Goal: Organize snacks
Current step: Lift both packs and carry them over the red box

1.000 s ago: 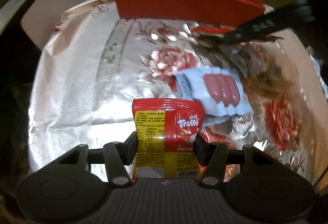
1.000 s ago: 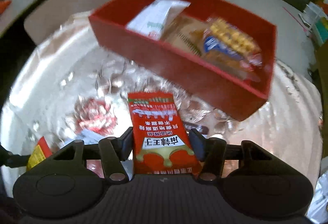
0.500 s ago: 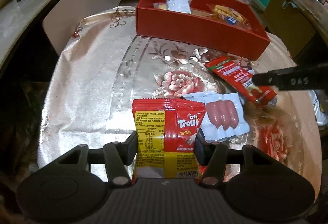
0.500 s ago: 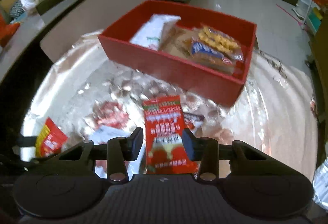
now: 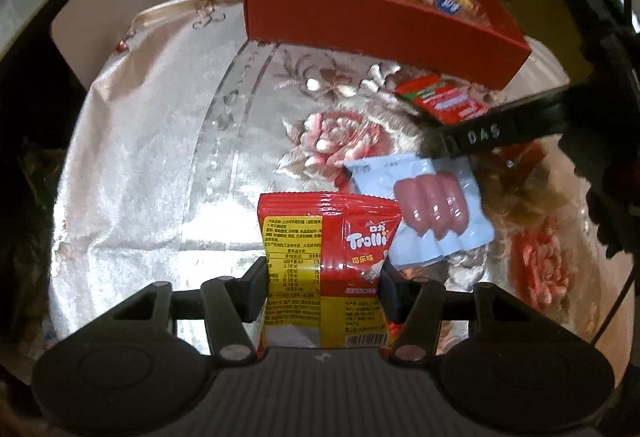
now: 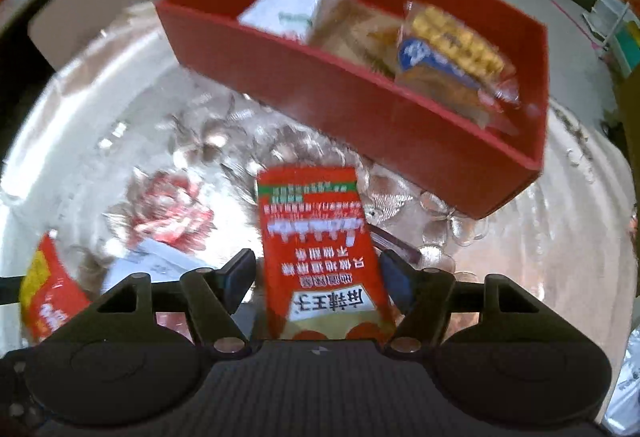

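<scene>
My left gripper point(image 5: 324, 285) is shut on a red and yellow Trolli gummy packet point(image 5: 328, 233), held above the flowered tablecloth. A pale blue sausage packet point(image 5: 432, 213) lies just right of it. My right gripper point(image 6: 318, 277) is opening its jaws, and a long red spicy-strip packet point(image 6: 316, 237) sits between them with a small gap on each side. That packet point(image 5: 440, 101) appears to lie on the cloth in front of the red box point(image 6: 340, 101). The Trolli packet point(image 6: 48, 293) shows at the lower left of the right wrist view.
The red box point(image 5: 360, 17) at the back holds a white packet point(image 6: 296, 9) and a yellow-and-blue snack bag point(image 6: 452, 49). The shiny tablecloth point(image 5: 160, 157) covers a round table whose edges drop off left and right. Shelves and clutter stand beyond.
The right gripper came down toward the table and its jaws spread away from the red packet. The left gripper kept its grip on the Trolli packet and stayed put.
</scene>
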### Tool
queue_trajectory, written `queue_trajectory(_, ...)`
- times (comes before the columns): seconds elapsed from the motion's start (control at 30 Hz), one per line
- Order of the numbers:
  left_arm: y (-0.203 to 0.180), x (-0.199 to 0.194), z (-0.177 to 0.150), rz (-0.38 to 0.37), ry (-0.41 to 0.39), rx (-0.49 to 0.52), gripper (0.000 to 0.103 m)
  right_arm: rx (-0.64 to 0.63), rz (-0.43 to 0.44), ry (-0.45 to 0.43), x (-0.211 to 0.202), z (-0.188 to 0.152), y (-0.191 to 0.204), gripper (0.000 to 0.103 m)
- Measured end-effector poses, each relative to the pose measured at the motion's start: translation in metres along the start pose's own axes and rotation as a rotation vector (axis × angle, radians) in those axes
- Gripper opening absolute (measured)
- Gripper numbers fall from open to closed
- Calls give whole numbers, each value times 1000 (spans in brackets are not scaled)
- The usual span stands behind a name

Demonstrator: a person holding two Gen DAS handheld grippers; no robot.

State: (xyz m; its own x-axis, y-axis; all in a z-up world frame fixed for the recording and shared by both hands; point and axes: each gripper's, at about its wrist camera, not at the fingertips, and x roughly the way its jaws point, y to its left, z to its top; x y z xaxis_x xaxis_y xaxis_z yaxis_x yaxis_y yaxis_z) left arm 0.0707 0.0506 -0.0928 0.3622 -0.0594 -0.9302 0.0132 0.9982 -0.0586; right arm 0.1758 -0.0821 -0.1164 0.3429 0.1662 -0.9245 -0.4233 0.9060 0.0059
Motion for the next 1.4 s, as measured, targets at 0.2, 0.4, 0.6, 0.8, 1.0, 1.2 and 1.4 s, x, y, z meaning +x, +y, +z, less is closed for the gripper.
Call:
queue_trajectory(0.2, 4, 7, -1, -2, 29, -14, 49, 99, 81, -21, -7, 7, -19, 62)
queue_trajectory(0.4, 10, -4, 6, -31, -12, -42, 49, 134, 129, -49, -21, 5, -25, 61)
queue_trajectory(0.6, 17, -19, 16, -50, -62, -82, 49, 143, 150, -125, -48, 5, -29, 61)
queue_trajectory(0.8, 19, -30, 31, -70, -116, -108, 49, 144, 160, -159, -63, 2, -30, 61)
queue_trajectory(1.0, 13, -36, 50, -87, -167, -128, 49, 157, 163, -206, -76, 1, -36, 61)
queue_trajectory(1.2, -7, -42, 65, -74, -234, -90, 49, 168, 166, -239, -86, 3, -41, 61)
queue_trajectory(1.4, -17, -43, 81, -62, -290, -80, 49, 178, 169, -262, -92, 2, -47, 61)
